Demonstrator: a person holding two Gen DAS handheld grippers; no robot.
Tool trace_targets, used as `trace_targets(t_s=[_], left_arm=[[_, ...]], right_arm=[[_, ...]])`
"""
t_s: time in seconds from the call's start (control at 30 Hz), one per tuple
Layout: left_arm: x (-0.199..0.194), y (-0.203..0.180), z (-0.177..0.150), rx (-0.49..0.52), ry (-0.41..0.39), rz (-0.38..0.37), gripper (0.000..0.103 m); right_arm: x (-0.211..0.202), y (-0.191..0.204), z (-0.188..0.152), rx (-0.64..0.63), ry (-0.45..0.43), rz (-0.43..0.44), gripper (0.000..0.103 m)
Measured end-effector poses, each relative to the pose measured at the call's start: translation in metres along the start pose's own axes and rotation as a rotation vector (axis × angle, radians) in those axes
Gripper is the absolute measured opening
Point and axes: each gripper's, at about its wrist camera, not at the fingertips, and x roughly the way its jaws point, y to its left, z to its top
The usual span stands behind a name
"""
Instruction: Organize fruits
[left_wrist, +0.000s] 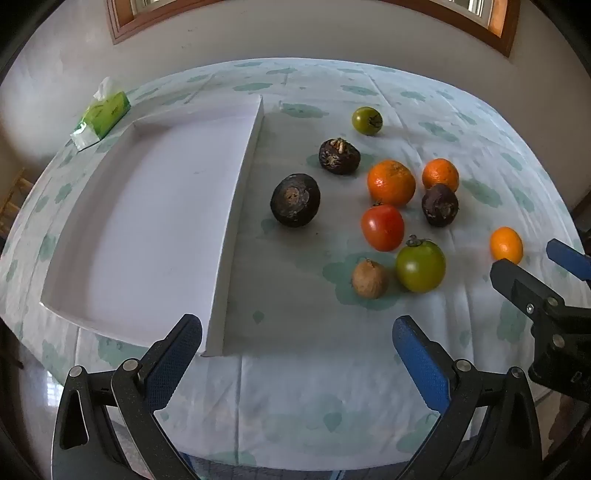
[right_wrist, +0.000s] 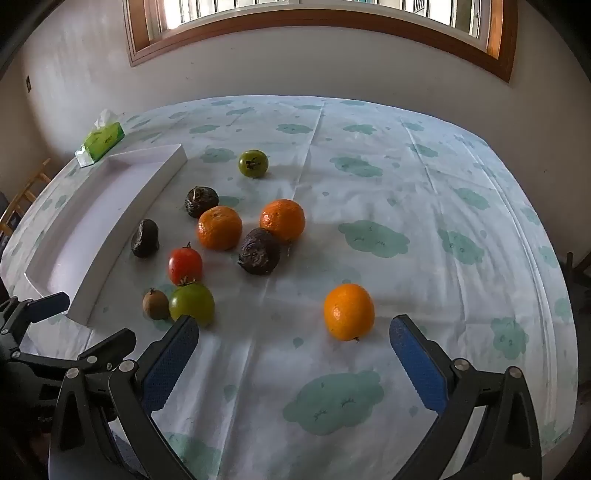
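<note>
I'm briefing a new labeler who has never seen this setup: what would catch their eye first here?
Probably the bright fruit scattered on the cloud-print tablecloth: three oranges, one orange lying apart near the open right gripper, and a red tomato among dark, wrinkled fruits. Next, the big white tray on the left, with nothing in it, and the green tissue pack behind it.

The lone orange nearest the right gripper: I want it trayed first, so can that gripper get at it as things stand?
Probably yes. The lone orange sits apart from the other fruit, just ahead of the open right gripper, with only bare tablecloth around it.
</note>
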Motion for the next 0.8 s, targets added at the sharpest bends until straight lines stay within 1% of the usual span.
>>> trace_targets(t_s=[0.13, 0.23, 0.37, 0.5, 0.8], left_arm=[[0.000, -0.004, 0.000, 0.011, 0.006, 0.020, 0.102], [0.000, -0.004, 0.000, 0.000, 0.006, 0.020, 0.102], [0.002, 0.005, 0.000, -0.024, 0.004, 0.003, 0.102], [0.001, 0.006, 0.001, -0.020, 0.018, 0.018, 0.102], [0.000, 0.008, 0.000, -0.041, 0.020, 0.014, 0.102]], right_arm=[[0.001, 0.000, 0.001, 0.002, 0.003, -0.007, 0.103], [0.002, 0.000, 0.001, 0.000, 0.005, -0.014, 0.103], [0.008, 0.000, 0.003, -0.005, 0.010, -0.014, 0.103], [0.010, -0.001, 0.002, -0.015, 0.010, -0.021, 0.103], [0.004, 0.001, 0.003, -0.024, 0.006, -0.019, 0.103]])
